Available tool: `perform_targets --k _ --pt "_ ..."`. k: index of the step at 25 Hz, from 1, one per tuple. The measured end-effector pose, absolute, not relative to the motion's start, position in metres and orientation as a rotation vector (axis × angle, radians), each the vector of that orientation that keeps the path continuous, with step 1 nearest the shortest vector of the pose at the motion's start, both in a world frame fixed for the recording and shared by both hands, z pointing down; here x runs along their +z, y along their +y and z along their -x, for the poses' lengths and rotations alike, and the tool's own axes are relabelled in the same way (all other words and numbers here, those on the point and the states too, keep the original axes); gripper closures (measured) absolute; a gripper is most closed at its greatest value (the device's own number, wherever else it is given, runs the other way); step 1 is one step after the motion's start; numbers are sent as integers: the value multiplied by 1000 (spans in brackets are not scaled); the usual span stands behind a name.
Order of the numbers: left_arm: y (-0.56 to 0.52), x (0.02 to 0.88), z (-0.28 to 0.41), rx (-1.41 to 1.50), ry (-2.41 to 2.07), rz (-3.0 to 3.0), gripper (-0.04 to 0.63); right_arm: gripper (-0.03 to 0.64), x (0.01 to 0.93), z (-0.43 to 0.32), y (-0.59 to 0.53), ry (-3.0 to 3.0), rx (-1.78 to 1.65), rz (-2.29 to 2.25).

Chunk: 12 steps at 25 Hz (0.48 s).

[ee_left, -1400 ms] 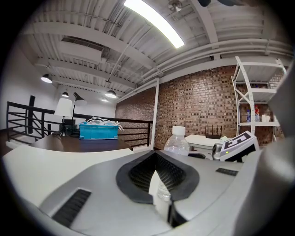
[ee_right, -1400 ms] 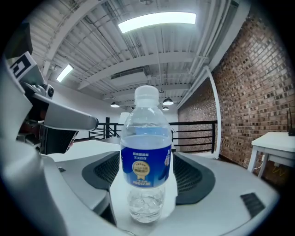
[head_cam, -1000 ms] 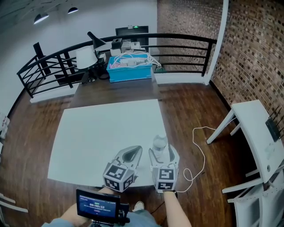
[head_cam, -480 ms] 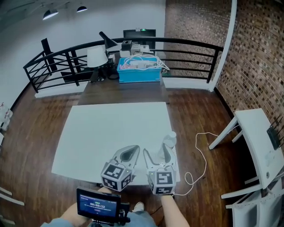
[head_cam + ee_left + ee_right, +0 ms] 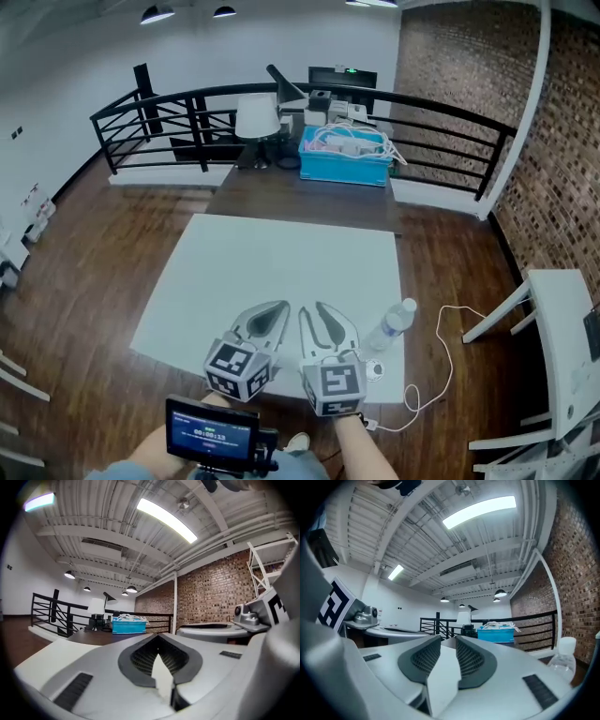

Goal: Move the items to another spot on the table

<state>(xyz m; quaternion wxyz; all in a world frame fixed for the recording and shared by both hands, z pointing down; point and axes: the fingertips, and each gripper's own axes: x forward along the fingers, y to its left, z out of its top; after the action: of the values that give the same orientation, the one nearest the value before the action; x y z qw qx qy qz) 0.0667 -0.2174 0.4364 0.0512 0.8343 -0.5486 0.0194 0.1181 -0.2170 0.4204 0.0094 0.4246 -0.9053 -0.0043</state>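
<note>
The white table [image 5: 234,272] held the water bottle [image 5: 392,324] at its near right corner, free of both grippers, so that move seemed finished. The left gripper [image 5: 281,307] was closed and empty. The right gripper [image 5: 311,309], left of the bottle, had just been closing on nothing, its jaws slightly apart. The bottle stood upright, long axis vertical, cap up.

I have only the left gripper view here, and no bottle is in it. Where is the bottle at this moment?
Observer: The bottle stands on the white table, near its right edge, just right of the right gripper.
Operator: Does that gripper hold it?
Observer: No. Its jaws have just been closing and stand narrowly apart, with nothing between them.
Operator: Is the bottle capped?
Observer: Yes, a white cap is on it.
</note>
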Motion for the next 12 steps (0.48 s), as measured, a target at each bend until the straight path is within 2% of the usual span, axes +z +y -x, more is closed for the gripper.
perform_targets --k 1,6,12 --pt "-217 434 -62 55 -1683 -2536 583 540 420 -112 -217 -2836 -13 -1303" --pt "-213 426 -43 53 -1736 -2520 584 617 419 -89 -218 -2884 17 -1222" --pt "-206 425 -34 42 -1763 -2502 583 617 416 -77 -210 -2894 6 -1181"
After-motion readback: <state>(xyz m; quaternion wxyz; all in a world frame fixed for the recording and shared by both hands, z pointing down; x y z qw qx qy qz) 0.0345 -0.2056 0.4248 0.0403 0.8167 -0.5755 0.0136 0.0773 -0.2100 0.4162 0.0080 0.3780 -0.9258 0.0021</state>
